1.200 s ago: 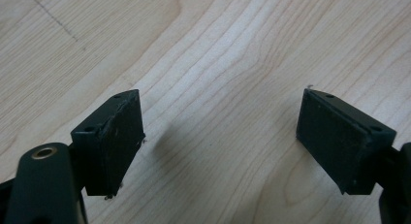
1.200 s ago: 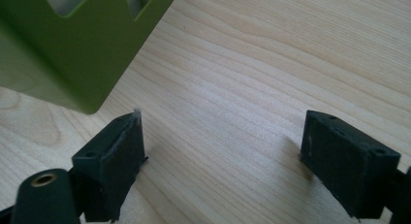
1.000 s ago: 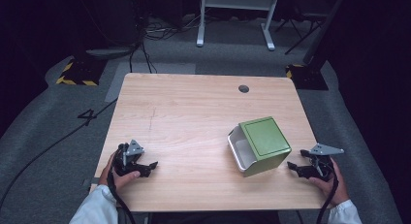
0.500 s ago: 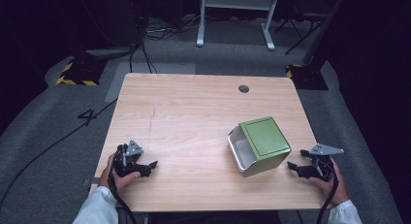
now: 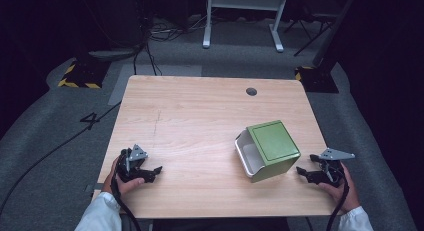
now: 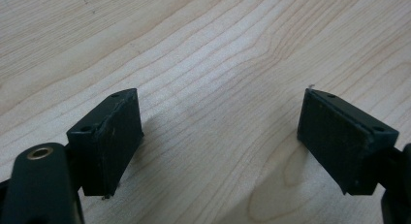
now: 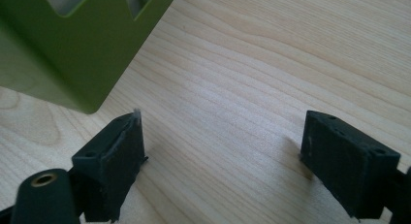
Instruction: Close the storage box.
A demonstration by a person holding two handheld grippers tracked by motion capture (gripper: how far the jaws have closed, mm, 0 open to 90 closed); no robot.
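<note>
Nothing has moved since the earlier frames: both hands sit where they were and the green box (image 5: 272,150) has not shifted.

I have the right gripper (image 5: 306,173) resting low at the near right corner of the bench (image 5: 200,111), fingers wide apart with bare wood between them. The left gripper (image 5: 152,172) rests at the near left corner, its fingers (image 6: 109,136) equally wide and holding nothing.

The box lies on its side on the right half of the bench, just beside the right gripper and well apart from the left one, so I judge the right hand is the 1 to use. From the right fingers it lies ahead and to the left; in the right gripper view its green wall (image 7: 72,44) fills the upper left, close to the left finger (image 7: 114,161) but not touching it. Its open mouth faces the middle of the bench, away from my right hand.

It looks like a rigid olive-green shell with a pale inner liner (image 5: 247,156) at the mouth, and 2 cut-out slots show in the wall nearest the right gripper.
</note>
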